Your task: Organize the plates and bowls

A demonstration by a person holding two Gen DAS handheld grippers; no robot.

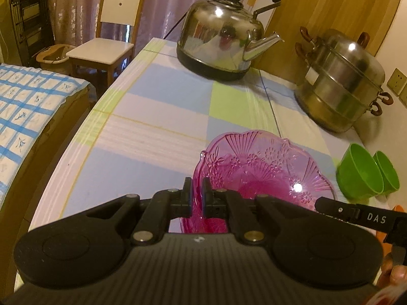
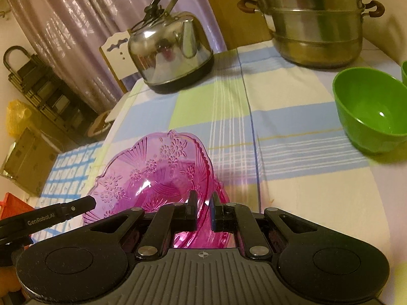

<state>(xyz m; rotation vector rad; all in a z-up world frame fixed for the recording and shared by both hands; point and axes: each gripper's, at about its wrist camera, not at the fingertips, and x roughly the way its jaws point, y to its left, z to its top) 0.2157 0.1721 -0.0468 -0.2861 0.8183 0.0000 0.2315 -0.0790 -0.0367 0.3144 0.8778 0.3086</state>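
Note:
A pink see-through plate (image 1: 259, 170) with a pressed flower pattern hangs above the checked tablecloth, held from both sides. My left gripper (image 1: 196, 181) is shut on its left rim. My right gripper (image 2: 203, 195) is shut on the right rim of the same pink plate (image 2: 152, 172). Each view catches a black finger of the other gripper at the plate's opposite edge. Two green bowls (image 1: 361, 171) stand on the cloth to the right of the plate; the nearer green bowl (image 2: 371, 109) shows its hollow inside.
A steel kettle (image 1: 221, 33) stands at the far middle of the table (image 1: 142, 132). A stacked steel steamer pot (image 1: 340, 81) sits at the far right by the wall. A white chair (image 1: 106, 38) and a bed with a blue checked cover (image 1: 25, 106) lie past the table's left edge.

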